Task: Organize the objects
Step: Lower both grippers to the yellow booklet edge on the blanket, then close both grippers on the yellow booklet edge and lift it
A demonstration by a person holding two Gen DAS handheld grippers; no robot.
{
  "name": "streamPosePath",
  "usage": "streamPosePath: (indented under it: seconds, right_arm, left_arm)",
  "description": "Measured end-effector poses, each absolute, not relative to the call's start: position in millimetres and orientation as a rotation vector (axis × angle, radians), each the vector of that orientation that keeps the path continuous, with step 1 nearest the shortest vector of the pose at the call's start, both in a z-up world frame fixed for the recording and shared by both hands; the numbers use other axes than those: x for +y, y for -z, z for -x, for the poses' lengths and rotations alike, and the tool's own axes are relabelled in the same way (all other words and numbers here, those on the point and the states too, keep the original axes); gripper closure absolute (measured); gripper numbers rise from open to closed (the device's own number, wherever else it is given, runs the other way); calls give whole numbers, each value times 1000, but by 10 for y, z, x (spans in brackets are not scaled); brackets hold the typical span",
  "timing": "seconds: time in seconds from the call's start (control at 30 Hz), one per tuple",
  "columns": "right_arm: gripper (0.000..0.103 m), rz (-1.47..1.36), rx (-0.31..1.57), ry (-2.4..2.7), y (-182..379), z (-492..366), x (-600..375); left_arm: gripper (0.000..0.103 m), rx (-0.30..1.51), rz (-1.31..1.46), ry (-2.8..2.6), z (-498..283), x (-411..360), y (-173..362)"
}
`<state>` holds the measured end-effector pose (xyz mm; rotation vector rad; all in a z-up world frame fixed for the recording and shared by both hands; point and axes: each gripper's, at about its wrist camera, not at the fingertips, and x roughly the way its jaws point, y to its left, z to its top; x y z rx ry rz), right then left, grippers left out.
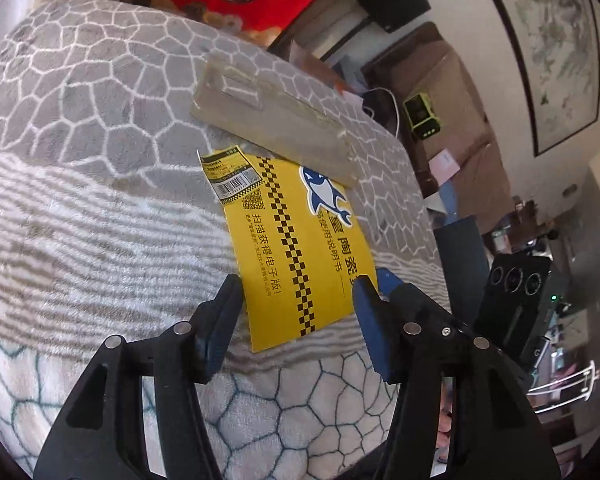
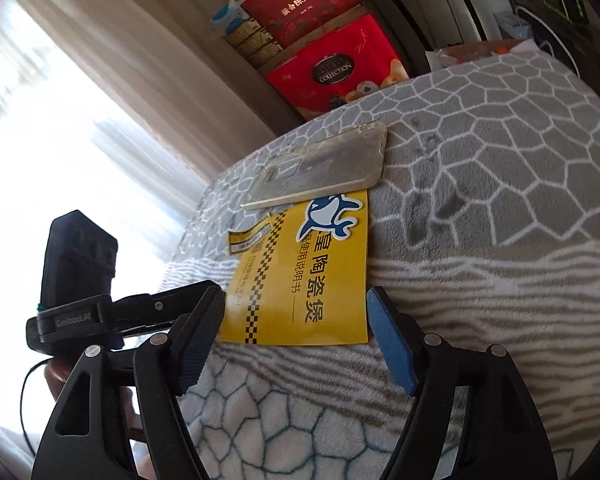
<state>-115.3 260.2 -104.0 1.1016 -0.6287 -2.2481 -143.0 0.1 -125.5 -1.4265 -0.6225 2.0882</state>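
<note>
A yellow instruction booklet lies flat on a grey fleece blanket patterned with white cell outlines and wavy stripes; its cover carries a blue-and-white whale logo, a black checkered band, Chinese lettering and a barcode sticker at one corner. Touching its far edge, and overlapping the corner by the whale, is a clear phone case lying flat with its camera cut-out showing. In the right wrist view the same booklet and clear case sit in the same arrangement on the blanket. The left gripper hangs over the near end of the booklet with its jaws parted, one blue-padded finger just outside each long edge of the cover and neither pad pressing on it, so nothing is gripped. The right gripper likewise stands with its jaws spread wide, the booklet's near edge lying between its fingers without being pinched. Each gripper shows in the other's view: the left one at the booklet's left edge, the right one off to the side. Beyond the blanket, a red gift box marked COLLECTION stands below a darker red tea box, beside a pale curtain.
</note>
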Motion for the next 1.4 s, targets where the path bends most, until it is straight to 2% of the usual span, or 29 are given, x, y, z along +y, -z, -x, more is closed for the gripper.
streamPosePath:
  seconds: [0.27,0.37,0.43,0.63,0.7,0.8,0.87,0.97,1.17,1.27,1.4]
  right_arm:
    - [37,-1131,-725,2159,924,632,2776]
    - [39,-1185,-819,2150,992,402,2896]
    - [47,-1209,-834,2185,1027,243,2945]
    - [47,-1175,-926,2236,954,-179,3111]
    - [50,-1169,-934,2240,942,-273,3104]
    - [67,-1188,-934,2291,954,-357,3074]
    - [86,-1202,-939,2343,979,-360,3086]
    - [92,-1201,-961,2379,1023,-397,3127]
    - [97,-1119,-1049,2371,1007,-446,3131]
    - [98,-1085,-1126,2325,1019,-477,3163]
    - [98,-1041,-1336,2151,1130,-547,3279]
  left_arm:
    - [50,-555,1373,-2056,996,-14,944]
    - [50,-500,1398,-2039,780,98,973]
    - [50,-445,1414,-2063,645,180,1018]
    - [51,-407,1431,-2055,391,336,1167]
    - [52,-416,1439,-1997,336,409,1156]
    - [53,-369,1427,-1985,233,547,1113]
    - [55,-335,1424,-2009,170,618,1104]
    - [57,-320,1429,-2023,92,667,1129]
    - [59,-331,1412,-2074,71,649,1142]
    - [59,-403,1376,-2081,19,604,1147]
    - [54,-470,1372,-2090,-46,585,1179]
